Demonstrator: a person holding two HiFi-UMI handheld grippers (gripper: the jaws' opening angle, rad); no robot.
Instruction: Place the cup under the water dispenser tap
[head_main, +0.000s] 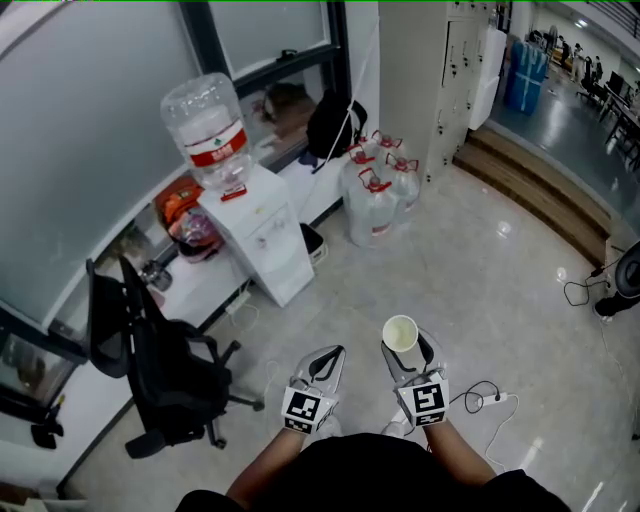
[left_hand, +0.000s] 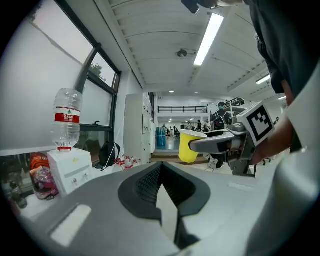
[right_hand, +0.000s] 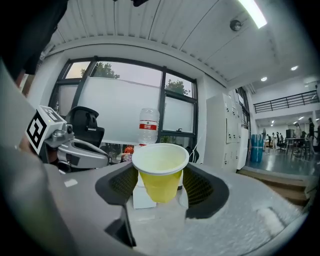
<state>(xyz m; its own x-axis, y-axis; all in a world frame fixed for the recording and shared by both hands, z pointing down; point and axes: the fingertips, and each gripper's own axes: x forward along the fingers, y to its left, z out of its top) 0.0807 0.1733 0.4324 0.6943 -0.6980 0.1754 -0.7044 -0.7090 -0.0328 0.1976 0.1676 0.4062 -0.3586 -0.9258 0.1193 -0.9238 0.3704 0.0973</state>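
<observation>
Cup (right_hand: 159, 172) yellow, clamped in right tool (right_hand: 161, 181); left tool (left_hand: 161, 167) closed, empty; bottle (head_main: 205, 122) label red, illegible.

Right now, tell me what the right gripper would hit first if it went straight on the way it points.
Probably the white water dispenser: it stands directly behind the yellow cup that the right gripper holds, with only floor between. Depth is unclear.

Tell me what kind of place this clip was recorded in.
Probably an office: a white water dispenser with a bottle on top, a black swivel chair near it, and spare water jugs beyond.
</observation>
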